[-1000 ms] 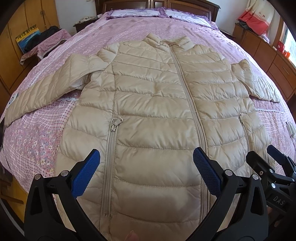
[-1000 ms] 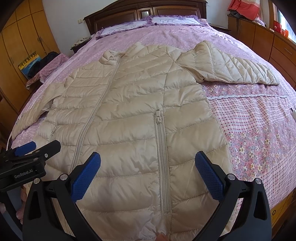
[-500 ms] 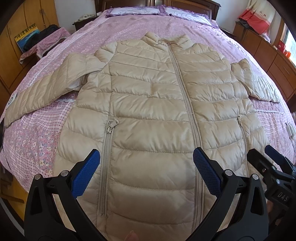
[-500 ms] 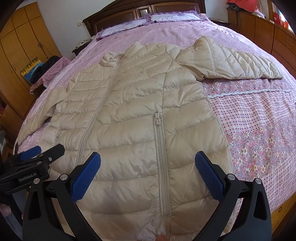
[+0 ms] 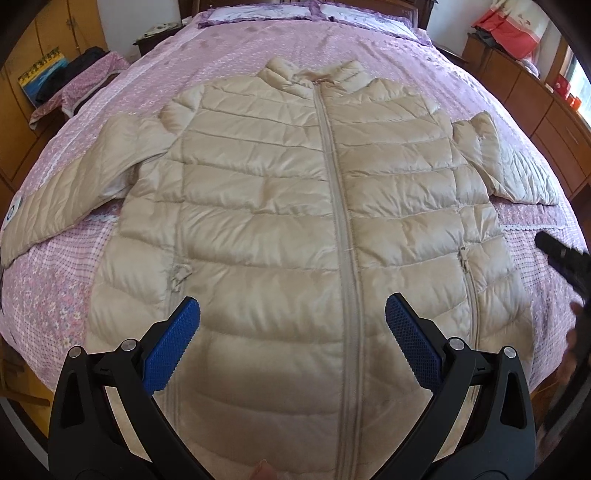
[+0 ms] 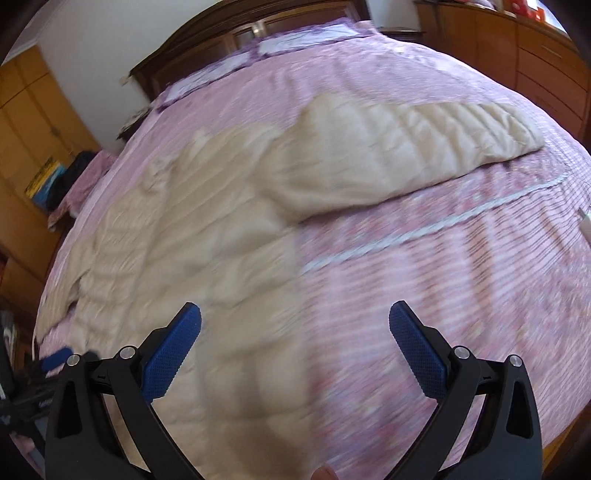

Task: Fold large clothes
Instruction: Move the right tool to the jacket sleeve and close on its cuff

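A beige quilted puffer jacket (image 5: 280, 221) lies flat and zipped on the pink bed (image 5: 229, 48), collar far, both sleeves spread out. My left gripper (image 5: 292, 332) hovers open above the jacket's hem, nothing between its blue pads. In the blurred right wrist view the jacket (image 6: 192, 236) fills the left half and its right sleeve (image 6: 413, 144) stretches to the right. My right gripper (image 6: 294, 336) is open over the jacket's right edge and the bedspread (image 6: 461, 258). The right gripper's black body (image 5: 565, 258) shows at the left wrist view's right edge.
Wooden drawers (image 5: 535, 99) line the right side of the bed. A bedside stand with a cloth and dark items (image 5: 74, 85) sits at the left, by yellow wardrobes (image 6: 33, 122). A dark headboard (image 6: 240, 29) and pillows are at the far end.
The right gripper has swung to the right, off the jacket's front toward its right edge and sleeve; its view is now motion-blurred. The left gripper has drawn back slightly and re-centred on the jacket.
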Motion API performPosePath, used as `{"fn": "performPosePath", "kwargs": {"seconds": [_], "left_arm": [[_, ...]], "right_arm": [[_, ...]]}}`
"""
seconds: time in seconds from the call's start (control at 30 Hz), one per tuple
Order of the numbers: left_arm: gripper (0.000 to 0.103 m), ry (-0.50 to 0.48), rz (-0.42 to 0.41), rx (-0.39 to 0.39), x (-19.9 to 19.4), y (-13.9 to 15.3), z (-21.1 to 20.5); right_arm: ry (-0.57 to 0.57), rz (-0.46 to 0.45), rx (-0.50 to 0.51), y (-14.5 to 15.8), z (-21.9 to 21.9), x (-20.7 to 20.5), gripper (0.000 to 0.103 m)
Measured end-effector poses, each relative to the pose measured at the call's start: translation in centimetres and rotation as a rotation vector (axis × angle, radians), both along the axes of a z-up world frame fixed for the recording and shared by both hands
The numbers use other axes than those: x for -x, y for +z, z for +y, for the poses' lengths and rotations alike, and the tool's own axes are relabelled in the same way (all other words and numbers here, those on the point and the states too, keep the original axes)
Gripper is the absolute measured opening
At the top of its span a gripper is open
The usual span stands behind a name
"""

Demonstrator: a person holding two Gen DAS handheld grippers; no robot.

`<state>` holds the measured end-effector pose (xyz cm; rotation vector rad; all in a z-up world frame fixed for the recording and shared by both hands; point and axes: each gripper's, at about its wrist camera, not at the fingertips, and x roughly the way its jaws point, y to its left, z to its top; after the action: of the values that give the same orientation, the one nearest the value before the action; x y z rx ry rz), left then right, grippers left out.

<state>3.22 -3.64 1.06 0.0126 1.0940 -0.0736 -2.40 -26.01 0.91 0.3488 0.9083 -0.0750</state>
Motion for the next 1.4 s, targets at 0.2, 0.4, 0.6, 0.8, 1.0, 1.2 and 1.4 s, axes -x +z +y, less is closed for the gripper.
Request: {"fn": "performPosePath", "kwargs": {"seconds": [0.2,0.4,0.6,0.8,1.0,1.2,1.4], "left_arm": [[0.100,-0.011,0.033,-0.019,-0.9,-0.7,-1.5],[0.100,-0.008,0.070,-0.047,-1.6,-1.9,-2.2],[0.100,-0.003,0.092,-0.069,-1.6,-3.0,-2.6],[0.100,-0.011,0.098,-0.093,-1.5,-3.5,-3.0],[0.100,-0.005,0.116,-0.079,-1.4,-4.2,-3.2],[0.100,-0.011,0.132,-0.067,-1.7,-5.3,-3.1],[0.100,-0.010,0.163,-0.073,-2.5,-5.6,-3.0]], "right_arm": [[-0.109,0.020,-0.092,-1.0,-9.0,-2.9,0.098],[-0.239,-0.004,-0.184,-1.3,-16.9,-5.4,0.098],[-0.308,0.003,-0.249,-2.1,-21.7,-8.0,0.098],[-0.388,0.015,-0.310,-3.5,-25.2,-9.7,0.098],[-0.402,0.024,-0.349,-5.6,-26.9,-11.1,0.099],[-0.362,0.048,-0.324,-5.2,-26.1,-11.3,0.098],[-0.315,0.002,-0.360,-3.6,-25.2,-12.0,0.066]]}}
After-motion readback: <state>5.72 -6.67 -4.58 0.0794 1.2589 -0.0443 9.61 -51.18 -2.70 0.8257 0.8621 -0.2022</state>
